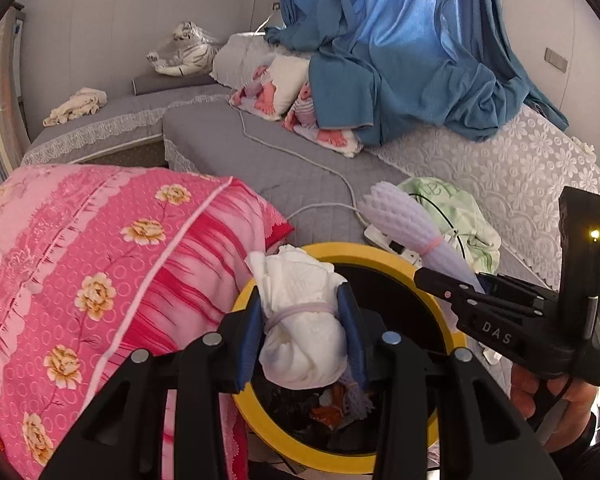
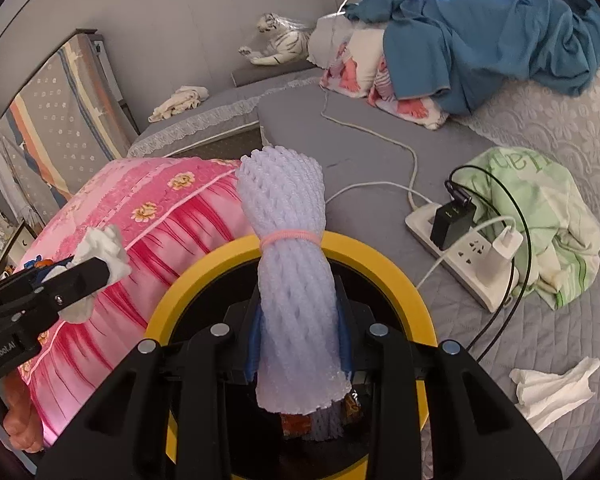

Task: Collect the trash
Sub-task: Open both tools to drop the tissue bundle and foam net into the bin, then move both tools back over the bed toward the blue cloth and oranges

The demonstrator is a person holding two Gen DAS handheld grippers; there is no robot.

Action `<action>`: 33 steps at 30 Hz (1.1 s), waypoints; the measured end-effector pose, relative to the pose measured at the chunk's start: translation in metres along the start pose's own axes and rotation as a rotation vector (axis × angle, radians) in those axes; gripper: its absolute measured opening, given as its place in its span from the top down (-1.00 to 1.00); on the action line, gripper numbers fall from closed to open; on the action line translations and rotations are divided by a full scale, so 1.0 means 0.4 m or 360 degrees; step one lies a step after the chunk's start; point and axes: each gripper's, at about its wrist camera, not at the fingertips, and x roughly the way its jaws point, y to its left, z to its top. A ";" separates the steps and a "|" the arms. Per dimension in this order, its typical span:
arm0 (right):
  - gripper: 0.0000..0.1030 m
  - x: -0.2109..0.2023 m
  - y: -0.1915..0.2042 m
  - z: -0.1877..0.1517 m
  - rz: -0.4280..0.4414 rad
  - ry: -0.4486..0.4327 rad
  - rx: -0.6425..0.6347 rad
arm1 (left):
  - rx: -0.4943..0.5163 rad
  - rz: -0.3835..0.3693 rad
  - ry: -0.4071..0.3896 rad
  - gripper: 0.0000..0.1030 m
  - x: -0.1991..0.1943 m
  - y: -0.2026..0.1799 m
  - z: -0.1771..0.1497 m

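A black trash bin with a yellow rim (image 1: 332, 249) (image 2: 396, 276) stands beside the bed, with scraps of trash inside. My left gripper (image 1: 302, 312) is shut on a white tissue bundle (image 1: 300, 320) tied with a band, held over the bin's left side. My right gripper (image 2: 298, 324) is shut on a rolled pale purple foam net (image 2: 292, 272) tied with a pink band, held upright over the bin. The foam net also shows in the left wrist view (image 1: 404, 220), and the tissue bundle in the right wrist view (image 2: 100, 248). A loose white tissue (image 2: 552, 388) lies on the bed at right.
A pink floral quilt (image 1: 100, 272) lies left of the bin. A white power strip (image 2: 464, 256) with chargers and cables sits on the grey bed, next to a green cloth (image 2: 540, 208). Blue curtain fabric (image 1: 400, 60), pillows and a plush tiger (image 1: 184, 50) lie further back.
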 end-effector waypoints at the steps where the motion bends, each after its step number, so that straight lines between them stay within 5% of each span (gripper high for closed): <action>1: 0.44 0.001 -0.001 -0.002 -0.0007 0.0003 -0.0003 | -0.0004 -0.0001 0.0009 0.32 0.005 0.001 -0.001; 7: 0.40 0.007 -0.015 -0.003 -0.0038 0.0009 0.0020 | -0.0010 -0.0004 0.0028 0.30 0.021 0.003 -0.004; 10: 0.24 0.009 -0.025 -0.003 -0.0068 0.0015 0.0038 | -0.0046 0.0008 0.0031 -0.01 0.025 0.016 -0.005; 12: 0.05 0.011 -0.033 -0.001 -0.0088 0.0017 0.0045 | -0.0077 0.0036 0.0016 -0.43 0.022 0.025 -0.004; 20: -0.12 -0.004 -0.029 0.009 -0.0065 -0.0025 0.0055 | -0.0168 0.0099 -0.0053 -0.66 -0.014 0.090 0.000; 33: -0.22 0.023 0.351 0.020 0.0520 -0.0006 -0.0408 | -0.0386 0.0435 -0.0156 -0.66 -0.184 0.366 -0.065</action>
